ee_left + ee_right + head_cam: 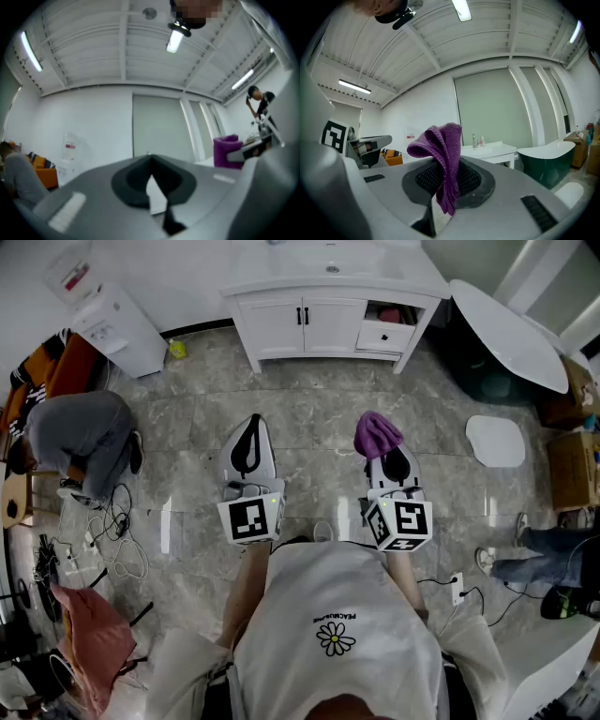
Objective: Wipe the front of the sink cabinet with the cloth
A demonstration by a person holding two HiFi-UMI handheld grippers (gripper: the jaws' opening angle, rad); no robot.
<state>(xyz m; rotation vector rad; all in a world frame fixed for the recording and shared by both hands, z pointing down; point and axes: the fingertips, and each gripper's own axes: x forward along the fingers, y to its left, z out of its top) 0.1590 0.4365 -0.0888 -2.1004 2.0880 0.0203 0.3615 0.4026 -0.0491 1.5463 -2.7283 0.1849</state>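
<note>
White daisy-print shirt [336, 620] right under the lens, and both grippers are held out towards the sink cabinet [302, 326]. Left gripper [250, 430]: jaws pressed together at the tips, nothing between them. Right gripper [382, 452]: jaws clamped on the purple cloth [376, 433], which bunches above the tips and hangs down between them. Cloth sits well short of the sink cabinet, with grey tiled floor [309, 404] between, and both cabinet doors are closed.
</note>
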